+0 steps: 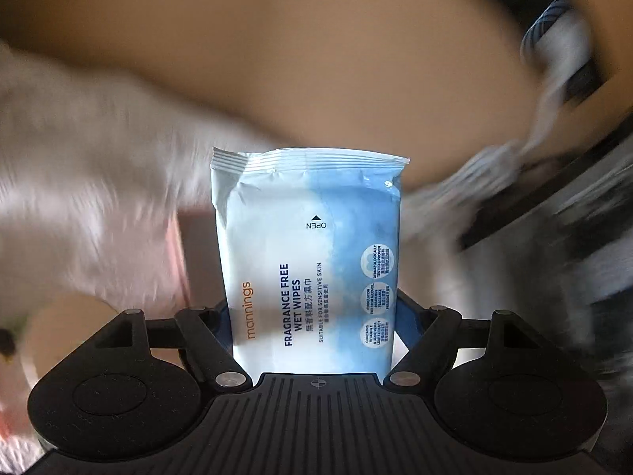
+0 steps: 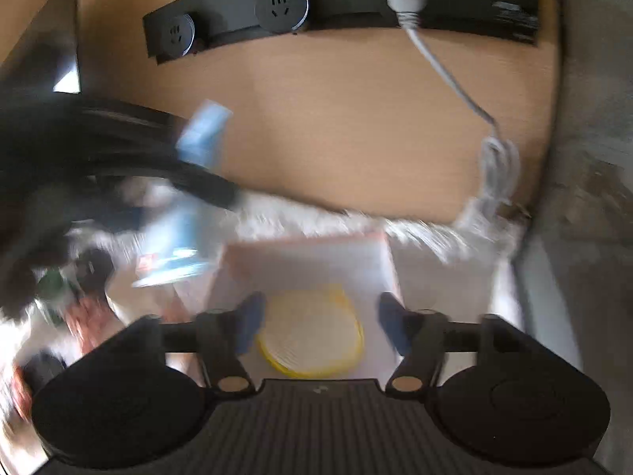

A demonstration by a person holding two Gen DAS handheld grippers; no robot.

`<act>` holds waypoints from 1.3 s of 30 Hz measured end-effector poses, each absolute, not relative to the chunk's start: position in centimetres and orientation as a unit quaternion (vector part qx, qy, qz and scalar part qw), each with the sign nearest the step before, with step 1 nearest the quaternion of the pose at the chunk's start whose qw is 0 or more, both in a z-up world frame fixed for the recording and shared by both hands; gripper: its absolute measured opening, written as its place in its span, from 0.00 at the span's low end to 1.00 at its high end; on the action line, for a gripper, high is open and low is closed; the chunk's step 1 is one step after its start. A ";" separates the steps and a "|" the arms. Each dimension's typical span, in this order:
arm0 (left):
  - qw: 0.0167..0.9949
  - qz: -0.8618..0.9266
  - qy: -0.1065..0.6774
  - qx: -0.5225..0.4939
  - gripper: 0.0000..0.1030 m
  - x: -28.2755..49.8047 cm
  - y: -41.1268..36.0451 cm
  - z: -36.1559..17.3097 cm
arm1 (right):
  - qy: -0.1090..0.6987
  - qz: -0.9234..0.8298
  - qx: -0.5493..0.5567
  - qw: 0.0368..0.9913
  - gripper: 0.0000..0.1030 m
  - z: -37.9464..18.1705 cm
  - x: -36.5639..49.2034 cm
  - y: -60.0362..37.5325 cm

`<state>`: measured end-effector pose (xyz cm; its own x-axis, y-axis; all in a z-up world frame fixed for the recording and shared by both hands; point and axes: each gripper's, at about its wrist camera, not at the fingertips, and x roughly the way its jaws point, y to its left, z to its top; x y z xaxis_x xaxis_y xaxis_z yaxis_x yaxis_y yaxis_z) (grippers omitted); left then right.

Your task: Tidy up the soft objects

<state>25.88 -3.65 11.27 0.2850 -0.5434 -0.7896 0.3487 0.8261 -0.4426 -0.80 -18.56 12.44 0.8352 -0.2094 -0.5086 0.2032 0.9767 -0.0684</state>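
Gripped between the fingers of the left gripper [image 1: 312, 316], a wipes pack [image 1: 308, 245] stands on end in the left wrist view, its crimped seal uppermost and its print running sideways: "mannings", "Fragrance Free Wet Wipes". The fingers press on its two long sides near the bottom, so the jaws are closed only as far as the pack's width. Behind it spreads a tan table [image 1: 316, 59]. A blurred white fluffy cloth [image 1: 87, 182] fills the left side, and a blue-and-white striped cloth [image 1: 554, 39] lies at the upper right; both are too smeared to tell more.

Blue-padded fingers of the right gripper [image 2: 320, 326] stand wide apart in the right wrist view, with nothing between them. Below them a yellow-rimmed round pad [image 2: 312, 336] lies in a white box [image 2: 308, 261]. Left of the box, the left gripper [image 2: 99, 146] shows as a dark blur carrying the blue pack [image 2: 201, 134] above the table [image 2: 336, 118]. The white cloth [image 2: 356, 221] runs along behind the box. At the table's far edge is a black socket strip [image 2: 336, 0], with a grey cable [image 2: 455, 83] plugged in and coiled at the right.
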 end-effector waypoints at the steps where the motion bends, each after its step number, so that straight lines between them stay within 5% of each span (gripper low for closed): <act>1: 0.797 -0.266 0.535 -0.085 0.77 25.9 -4.3 9.8 | 0.270 -0.108 -0.018 0.957 0.69 12.0 -1.2 -18.9; 6: 0.804 -0.277 0.515 -0.111 0.73 25.5 -4.1 9.5 | 0.282 -0.101 -0.059 0.952 0.81 9.5 -3.3 -17.5; 12: 0.862 -0.315 0.387 -0.088 0.73 21.8 0.3 15.7 | 0.296 -0.077 -0.062 0.950 0.86 7.9 -3.3 -16.1; 17: 0.924 -0.219 0.308 -0.053 0.73 17.6 11.4 17.5 | 0.284 -0.074 -0.080 0.953 0.93 6.7 -1.9 -13.3; 22: 0.949 -0.053 0.272 -0.150 0.73 13.9 26.3 16.2 | 0.242 -0.079 -0.112 0.961 1.00 5.9 -1.2 -9.3; 26: 0.932 0.025 0.313 -0.183 0.73 12.5 34.4 12.8 | 0.270 -0.044 -0.111 0.955 1.00 5.7 0.7 -6.4; 35: 0.924 -0.011 0.381 -0.036 0.73 11.9 34.6 5.8 | 0.309 0.004 -0.170 0.936 1.00 3.6 2.2 0.4; 39: 0.916 -0.047 0.391 -0.069 0.73 12.0 35.6 3.8 | 0.331 0.016 -0.191 0.924 1.00 2.0 1.7 2.2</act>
<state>12.04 35.57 3.82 0.6894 -0.1412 -0.7105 0.0326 0.9859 -0.1642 1.72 2.20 1.96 0.7798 -0.0980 -0.6183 -0.1556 0.9263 -0.3431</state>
